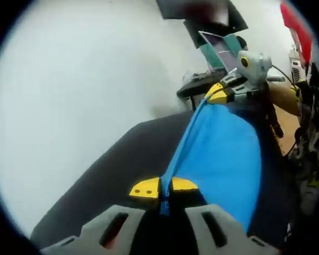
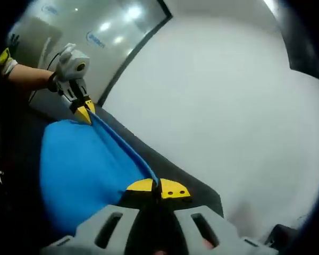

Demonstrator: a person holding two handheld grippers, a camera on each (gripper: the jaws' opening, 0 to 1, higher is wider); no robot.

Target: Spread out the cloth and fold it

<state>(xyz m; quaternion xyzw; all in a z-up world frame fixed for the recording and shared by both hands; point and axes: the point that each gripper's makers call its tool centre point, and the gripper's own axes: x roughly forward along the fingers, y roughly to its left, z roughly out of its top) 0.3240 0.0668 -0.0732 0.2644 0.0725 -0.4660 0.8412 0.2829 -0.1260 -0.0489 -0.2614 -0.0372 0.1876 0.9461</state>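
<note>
**Cloth stretched taut btwn both grippers**

Room: pale wall w/ glass panel (image 2: 90, 32); dark table (image 1: 127, 159) below. Blue cloth (image 1: 223, 159) hangs over the table, top edge pulled into a straight line running gripper to gripper, rest draping down. Left gripper (image 1: 164, 187) has its yellow tips clamped on one corner; right gripper (image 2: 158, 188) clamped on the other. Left gripper view adds a laptop-like screen (image 1: 219, 49) and a red item (image 1: 296, 26) behind. Right gripper view adds person's forearm (image 2: 29, 78).

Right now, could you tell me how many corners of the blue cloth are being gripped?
2. The left tool is shut on one end of the blue fabric cloth's taut edge, the right tool on the other; the remaining corners hang hidden.
</note>
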